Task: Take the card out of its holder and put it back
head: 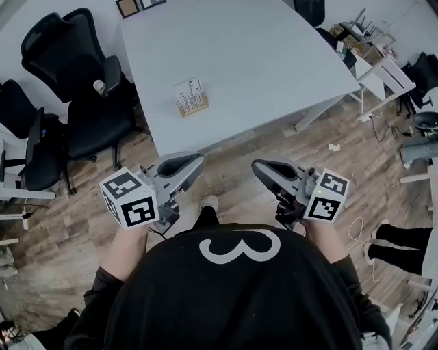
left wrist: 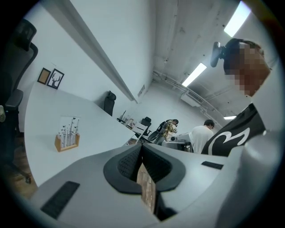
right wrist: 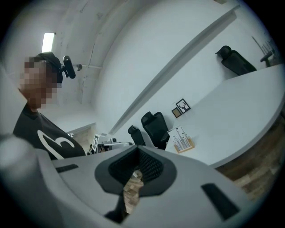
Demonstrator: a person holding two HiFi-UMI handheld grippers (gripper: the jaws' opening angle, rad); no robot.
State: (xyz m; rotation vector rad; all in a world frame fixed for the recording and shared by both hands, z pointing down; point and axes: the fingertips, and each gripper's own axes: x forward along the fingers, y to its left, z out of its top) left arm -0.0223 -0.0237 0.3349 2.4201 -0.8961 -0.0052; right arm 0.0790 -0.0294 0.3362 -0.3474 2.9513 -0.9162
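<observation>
L claw (head: 180, 165) & R claw (head: 273, 171) shut, empty; card (head: 189, 93) in holder (head: 194, 107).

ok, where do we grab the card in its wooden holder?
I'd pinch the card near its top edge, across its flat faces, coming from above. It stands upright in the wooden holder, which covers its bottom; only the upper part is free.

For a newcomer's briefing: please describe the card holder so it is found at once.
On the large white table, near its front left corner, stands a small wooden holder with a white card upright in it. Its only neighbours, two picture frames, sit at the far edge.
</observation>
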